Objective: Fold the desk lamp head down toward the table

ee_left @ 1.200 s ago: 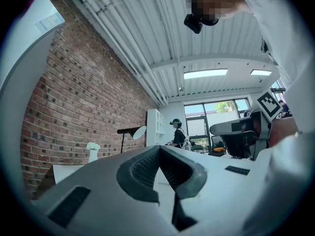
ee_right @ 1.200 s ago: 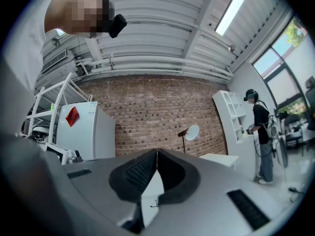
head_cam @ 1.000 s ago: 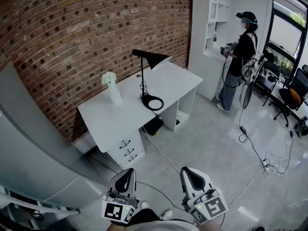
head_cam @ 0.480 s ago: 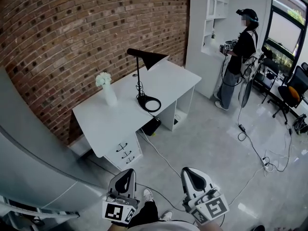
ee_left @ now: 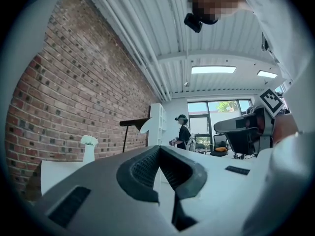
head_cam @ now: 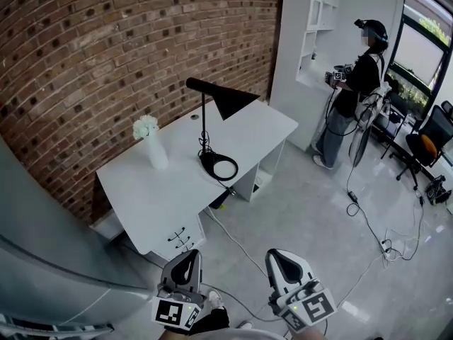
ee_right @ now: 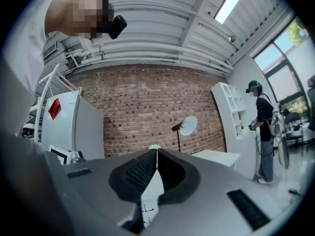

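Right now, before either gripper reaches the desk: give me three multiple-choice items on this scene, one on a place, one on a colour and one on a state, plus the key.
1. In the head view, where does the vase stand on the desk?
A. left of the lamp
B. right of the lamp
C. on the floor beside the desk

2. What colour is the lamp?
A. white
B. black
C. red

3. How do the jaws of the left gripper and the right gripper stand?
A. both shut, nothing between them
B. both open wide
C. both shut on the lamp

Key:
1 A: the vase stands left of the lamp's base, nearer the brick wall.
2 B: the pole, shade and ring base are all black.
3 A: each gripper view shows its jaws closed together, with the lamp far off on the desk.
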### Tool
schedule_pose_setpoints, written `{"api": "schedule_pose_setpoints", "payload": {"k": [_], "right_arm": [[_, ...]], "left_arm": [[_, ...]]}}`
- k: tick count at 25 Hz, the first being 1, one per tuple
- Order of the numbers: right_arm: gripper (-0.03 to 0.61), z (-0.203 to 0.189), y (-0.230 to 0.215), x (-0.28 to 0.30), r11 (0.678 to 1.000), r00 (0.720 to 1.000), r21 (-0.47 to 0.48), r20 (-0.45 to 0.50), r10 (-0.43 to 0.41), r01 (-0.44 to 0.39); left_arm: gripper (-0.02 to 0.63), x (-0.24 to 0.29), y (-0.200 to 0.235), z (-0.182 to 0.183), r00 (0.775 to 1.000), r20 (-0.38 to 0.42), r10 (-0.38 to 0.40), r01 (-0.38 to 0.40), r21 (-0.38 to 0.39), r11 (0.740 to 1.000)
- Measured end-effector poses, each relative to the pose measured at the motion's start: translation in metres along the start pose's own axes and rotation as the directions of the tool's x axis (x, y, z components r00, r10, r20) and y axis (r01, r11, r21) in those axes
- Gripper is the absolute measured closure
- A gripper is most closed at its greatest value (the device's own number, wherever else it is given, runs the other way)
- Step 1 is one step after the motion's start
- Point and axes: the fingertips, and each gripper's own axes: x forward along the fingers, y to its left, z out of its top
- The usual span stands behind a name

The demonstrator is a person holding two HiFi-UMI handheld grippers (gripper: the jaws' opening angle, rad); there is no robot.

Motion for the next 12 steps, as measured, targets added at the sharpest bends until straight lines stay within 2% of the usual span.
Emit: {"api": "schedule_pose_setpoints", "payload": {"k": [6,12], "right_arm": [[0.561,0.013,-0.001,0.068,0.999,1.0,-0.04,0.013,-0.005,0.006],[0.56,0.014,0.001,0.106,0.998,1.0,-0.058,0.005,-0.016,0.016]], "left_arm": [[0.606,0.042,0.05,0.006,0.999,0.031,-0.031,0.031,-0.006,1.0],[0.606,0.068,0.08,0.006,0.997,0.046,-0.057,0.058,-0.024,0.998]]}}
